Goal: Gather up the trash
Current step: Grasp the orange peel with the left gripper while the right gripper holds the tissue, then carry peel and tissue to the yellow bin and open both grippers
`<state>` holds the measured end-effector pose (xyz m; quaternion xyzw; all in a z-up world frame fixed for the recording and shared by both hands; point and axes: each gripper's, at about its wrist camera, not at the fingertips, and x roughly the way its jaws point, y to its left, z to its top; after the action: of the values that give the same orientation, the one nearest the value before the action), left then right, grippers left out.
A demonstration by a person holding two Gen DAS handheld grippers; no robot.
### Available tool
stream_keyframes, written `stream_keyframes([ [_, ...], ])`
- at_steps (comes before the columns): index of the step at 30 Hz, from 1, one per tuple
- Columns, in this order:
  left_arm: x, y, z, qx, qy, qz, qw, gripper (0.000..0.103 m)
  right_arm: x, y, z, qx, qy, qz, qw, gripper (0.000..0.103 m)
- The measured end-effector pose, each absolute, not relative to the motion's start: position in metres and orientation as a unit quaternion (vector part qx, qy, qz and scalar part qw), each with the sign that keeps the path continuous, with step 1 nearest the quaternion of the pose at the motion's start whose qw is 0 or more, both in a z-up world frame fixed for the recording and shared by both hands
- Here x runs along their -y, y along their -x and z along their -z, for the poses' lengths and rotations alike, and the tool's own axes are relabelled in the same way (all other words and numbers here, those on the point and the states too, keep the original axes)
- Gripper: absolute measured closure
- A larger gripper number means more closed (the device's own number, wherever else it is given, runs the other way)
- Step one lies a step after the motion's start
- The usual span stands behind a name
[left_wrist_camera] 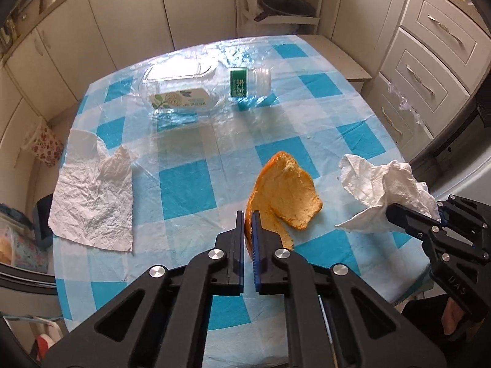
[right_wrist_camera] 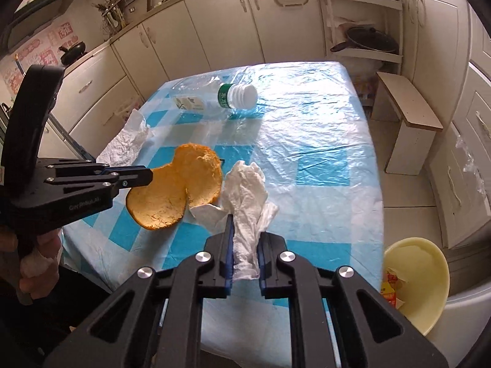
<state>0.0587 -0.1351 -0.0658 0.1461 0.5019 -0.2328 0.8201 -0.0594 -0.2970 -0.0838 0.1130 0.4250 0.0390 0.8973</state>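
Observation:
A piece of orange peel (left_wrist_camera: 285,193) hangs just above the blue-checked table (left_wrist_camera: 184,184), with my left gripper (left_wrist_camera: 248,214) shut on its near edge. From the right wrist view, the left gripper (right_wrist_camera: 147,176) pinches the peel (right_wrist_camera: 175,196) from the left. My right gripper (right_wrist_camera: 245,224) is shut on a crumpled white paper towel (right_wrist_camera: 245,190); in the left wrist view the right gripper (left_wrist_camera: 420,211) holds that towel (left_wrist_camera: 380,190) at the table's right side. A flat paper towel (left_wrist_camera: 92,202), a lying plastic bottle (left_wrist_camera: 250,84) and a clear plastic container (left_wrist_camera: 181,92) stay on the table.
A pale yellow bin (right_wrist_camera: 429,263) with wrappers inside stands on the floor off the table's near right corner. A small wooden stool (right_wrist_camera: 408,113) sits beyond the table's right edge. Cream kitchen cabinets (right_wrist_camera: 214,30) ring the room. A person's hand (right_wrist_camera: 33,263) holds the left gripper's handle.

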Motion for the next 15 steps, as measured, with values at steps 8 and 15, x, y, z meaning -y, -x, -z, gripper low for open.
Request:
stream_keyframes([
  [8,0.168,-0.036,0.048,-0.455,-0.163,0.246,0.840,0.098,0.335,0.085,0.072,-0.401,-0.145,0.007,0.904,0.090],
  [15,0.200,-0.022,0.044,-0.444,-0.159,0.267,0.841,0.098,0.368,0.101,0.074,-0.397,-0.168,0.050,0.901,0.090],
])
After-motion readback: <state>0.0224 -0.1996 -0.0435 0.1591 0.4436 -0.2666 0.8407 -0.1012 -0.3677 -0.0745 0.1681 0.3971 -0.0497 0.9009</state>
